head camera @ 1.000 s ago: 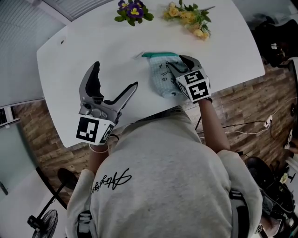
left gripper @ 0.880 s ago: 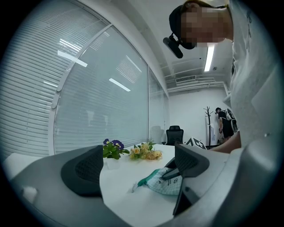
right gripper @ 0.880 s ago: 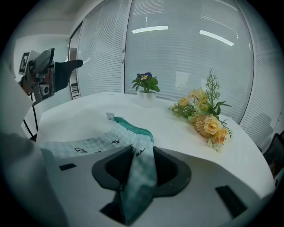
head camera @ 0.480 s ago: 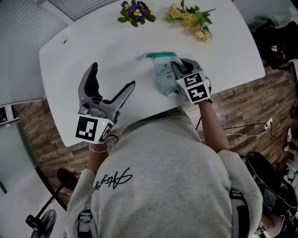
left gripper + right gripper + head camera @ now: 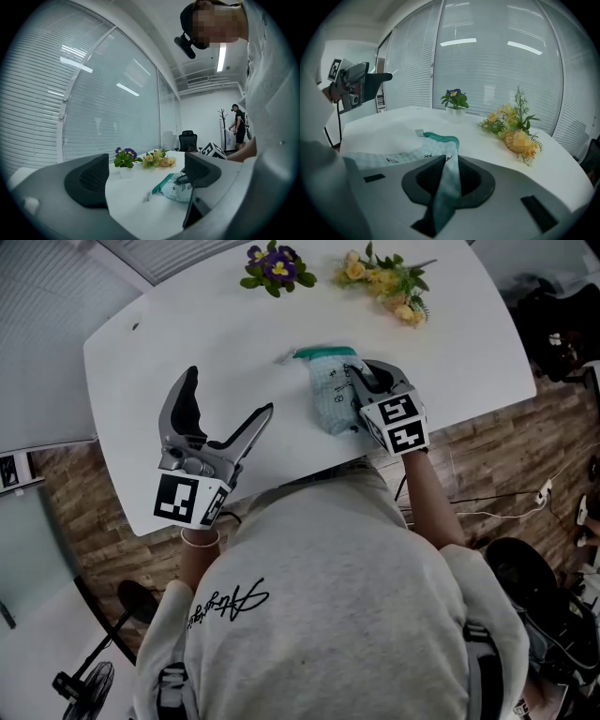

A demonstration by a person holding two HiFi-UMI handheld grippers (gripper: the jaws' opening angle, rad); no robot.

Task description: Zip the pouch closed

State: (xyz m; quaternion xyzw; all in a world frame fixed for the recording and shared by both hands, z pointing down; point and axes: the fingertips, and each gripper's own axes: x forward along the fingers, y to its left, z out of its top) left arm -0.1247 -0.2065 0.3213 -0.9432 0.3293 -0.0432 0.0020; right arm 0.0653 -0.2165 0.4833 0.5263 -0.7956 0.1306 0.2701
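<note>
One pouch (image 5: 330,401), fabric edge pinched in your right gripper (image 5: 361,379), jaws just closed further; its teal zipper (image 5: 323,352) lies ahead-right of your wide-open, empty left gripper (image 5: 232,392).

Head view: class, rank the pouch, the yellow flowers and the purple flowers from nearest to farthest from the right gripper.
From the right gripper, whose jaws have just been closing on the pouch:
1. The pouch: pinched between the jaws.
2. The yellow flowers: at the back, right.
3. The purple flowers: at the back, further left.
</note>
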